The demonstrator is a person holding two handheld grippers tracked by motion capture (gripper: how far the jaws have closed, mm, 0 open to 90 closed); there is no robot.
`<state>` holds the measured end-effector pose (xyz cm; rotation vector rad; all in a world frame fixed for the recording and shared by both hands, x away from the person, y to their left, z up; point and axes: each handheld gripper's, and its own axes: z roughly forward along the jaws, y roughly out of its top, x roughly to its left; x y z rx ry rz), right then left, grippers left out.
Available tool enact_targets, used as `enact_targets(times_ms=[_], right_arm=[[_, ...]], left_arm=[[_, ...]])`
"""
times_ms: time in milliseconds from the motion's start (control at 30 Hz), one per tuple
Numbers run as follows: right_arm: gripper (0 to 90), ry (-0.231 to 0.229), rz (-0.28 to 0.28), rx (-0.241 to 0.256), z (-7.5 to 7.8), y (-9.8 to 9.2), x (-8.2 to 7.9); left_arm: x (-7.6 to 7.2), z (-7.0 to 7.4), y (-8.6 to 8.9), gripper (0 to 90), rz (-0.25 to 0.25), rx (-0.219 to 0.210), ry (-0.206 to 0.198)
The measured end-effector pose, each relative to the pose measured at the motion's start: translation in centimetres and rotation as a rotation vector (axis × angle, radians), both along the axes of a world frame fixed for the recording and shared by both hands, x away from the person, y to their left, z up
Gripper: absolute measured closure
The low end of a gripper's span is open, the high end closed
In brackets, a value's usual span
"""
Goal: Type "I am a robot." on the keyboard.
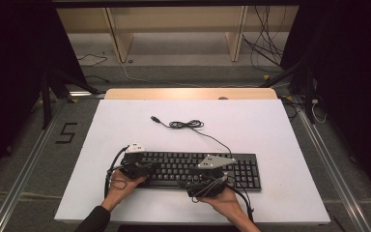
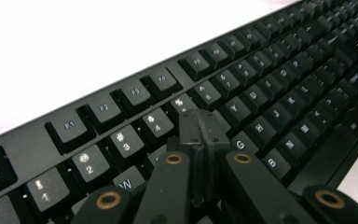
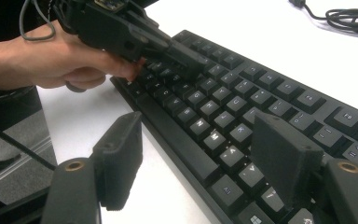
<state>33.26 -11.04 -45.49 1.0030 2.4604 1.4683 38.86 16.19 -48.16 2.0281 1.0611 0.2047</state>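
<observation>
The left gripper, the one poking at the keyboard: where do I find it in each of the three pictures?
High view: the left gripper sits lower left of centre, over the left end of the keyboard.
Left gripper view: its own shut jaws rise from the bottom centre, tips near the G key.
Right gripper view: upper left, held in a hand.
Shared landmark: the black keyboard.

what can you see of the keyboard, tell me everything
The keyboard is black, full-size, seemingly plastic, with white-lettered keys and a number pad. It lies flat on the white table, near the person's edge. Its cable trails away, partly coiled. The shut left gripper presses down among the keys left of G; the open right gripper hovers over its near edge.
</observation>
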Motion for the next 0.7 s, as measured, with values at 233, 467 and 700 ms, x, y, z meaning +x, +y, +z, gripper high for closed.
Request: enact_targets(times_ms=[233,467,700], right_arm=[[35.0,0.002,-0.003,-0.004,0.01,-0.09,0.04],[35.0,-0.002,-0.007,-0.002,0.03,-0.11,0.10],[35.0,-0.004,-0.015,-0.001,0.03,-0.25,0.26]], left_arm=[[0.07,-0.06,0.13,89.0,-0.002,-0.009,0.010],[-0.07,0.29,0.30,86.1,0.005,-0.024,-0.003],[-0.32,0.84,0.83,81.4,0.023,-0.059,-0.016]])
